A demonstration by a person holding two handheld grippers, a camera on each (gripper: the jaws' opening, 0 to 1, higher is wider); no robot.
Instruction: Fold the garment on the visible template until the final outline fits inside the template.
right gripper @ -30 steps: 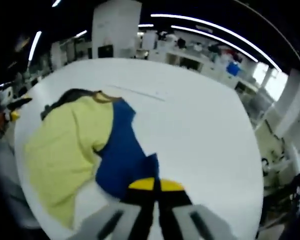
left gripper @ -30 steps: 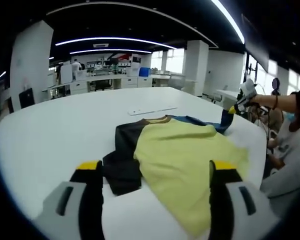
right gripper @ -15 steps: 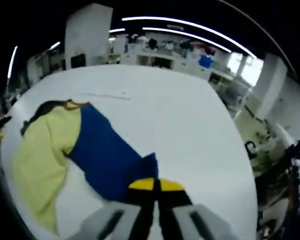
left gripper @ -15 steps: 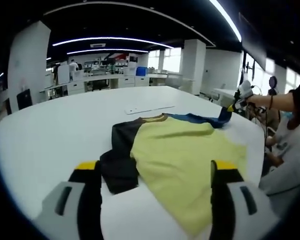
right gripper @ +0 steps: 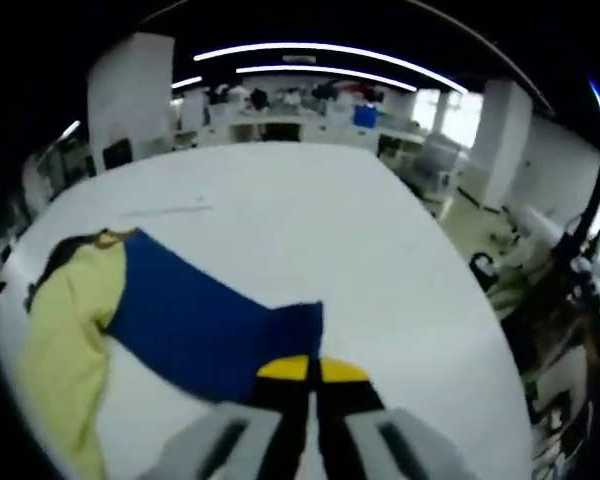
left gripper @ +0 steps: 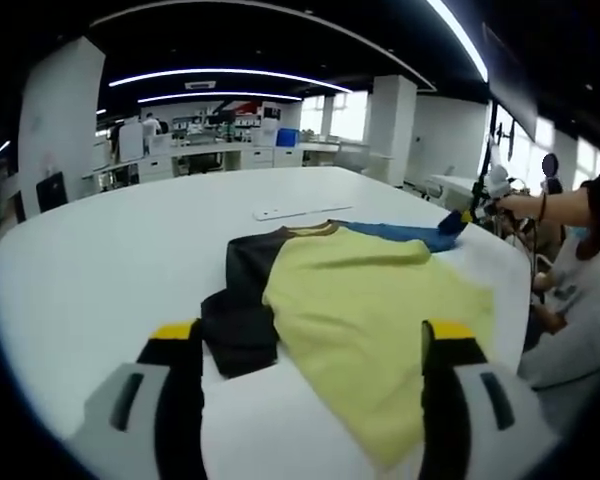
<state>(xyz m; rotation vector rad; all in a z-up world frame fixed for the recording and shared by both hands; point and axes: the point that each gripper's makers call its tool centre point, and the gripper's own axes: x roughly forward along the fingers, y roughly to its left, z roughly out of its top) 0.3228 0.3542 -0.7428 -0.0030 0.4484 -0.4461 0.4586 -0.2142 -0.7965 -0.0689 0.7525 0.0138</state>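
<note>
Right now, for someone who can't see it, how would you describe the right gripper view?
The right gripper, yellow-tipped jaws shut, pinches the end of a blue sleeve stretched across a large white table. The sleeve joins a yellow garment body at the left, in a bright open office.

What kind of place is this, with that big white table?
Probably a large open-plan lab or workshop: long ceiling light strips, white pillars, and benches crowded with equipment behind the white table where a yellow, blue and black garment lies.

Garment [left gripper: 360,300] on table [left gripper: 130,250], strip [left gripper: 300,211] behind.
</note>
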